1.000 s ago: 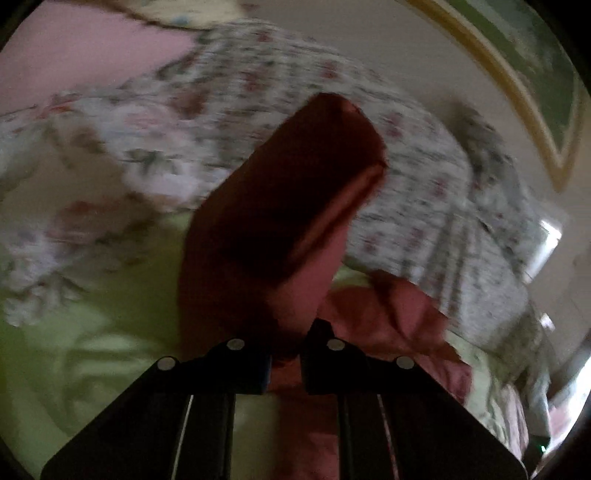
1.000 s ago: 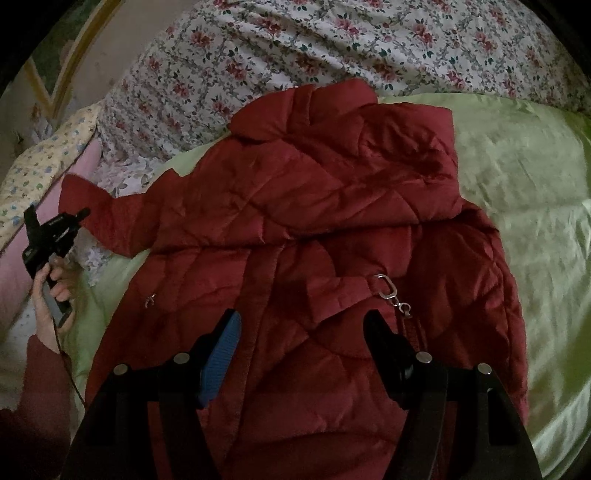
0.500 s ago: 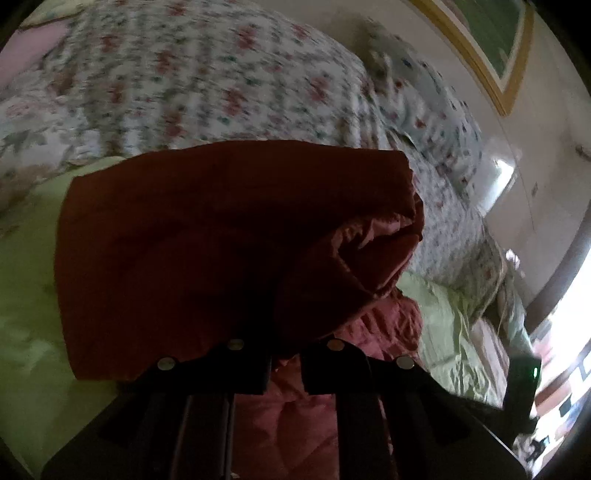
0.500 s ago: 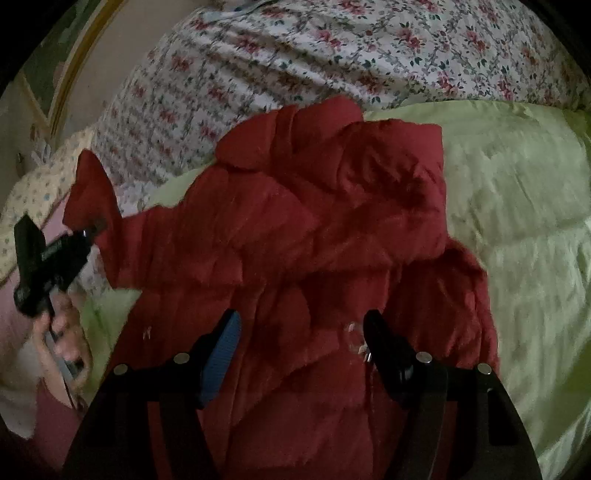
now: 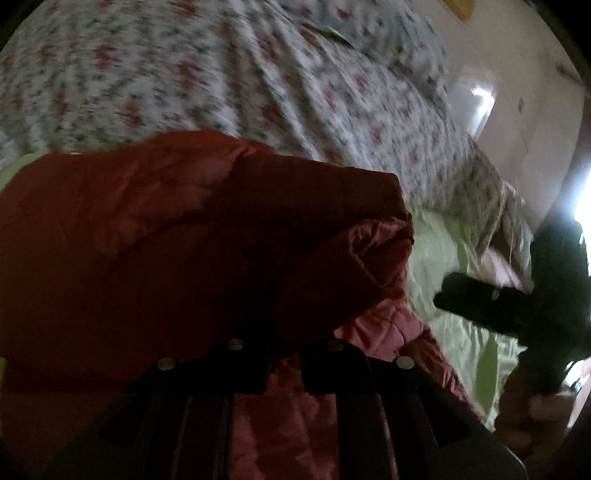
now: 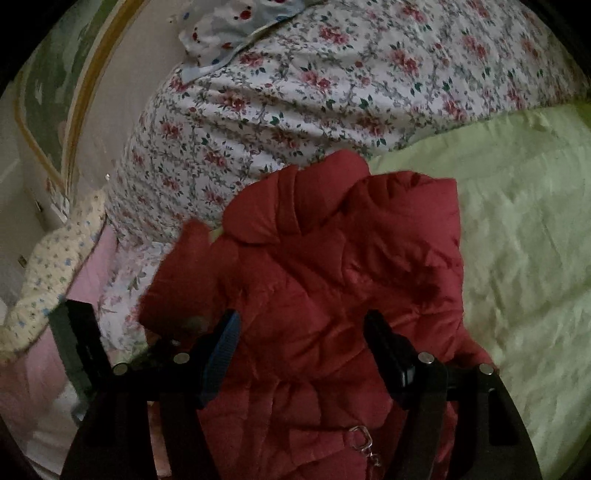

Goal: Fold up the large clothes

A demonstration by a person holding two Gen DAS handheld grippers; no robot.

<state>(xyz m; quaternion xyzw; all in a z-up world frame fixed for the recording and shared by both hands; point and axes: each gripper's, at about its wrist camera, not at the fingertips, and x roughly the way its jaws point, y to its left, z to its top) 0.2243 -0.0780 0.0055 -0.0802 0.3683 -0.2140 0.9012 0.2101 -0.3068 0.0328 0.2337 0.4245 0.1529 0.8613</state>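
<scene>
A puffy red quilted jacket point(image 6: 332, 280) is spread on the pale green bed cover point(image 6: 524, 258). Its sleeve point(image 5: 192, 236) is pinched and lifted by the left tongs point(image 5: 284, 363). The right tongs point(image 6: 301, 354) are held wide above the jacket, gripping nothing.

Bedroom interior, dim, lit from one side.

A bed carries a pale green sheet point(image 6: 517, 258) with a white floral quilt point(image 6: 332, 92) heaped along its far edge. A light blue patterned pillow point(image 6: 229, 33) rests on the quilt. The wall point(image 6: 122, 81) is beige and bears a gold-framed green panel point(image 6: 51, 85). Bright daylight point(image 5: 581, 199) enters at the right edge of the left wrist view.
</scene>
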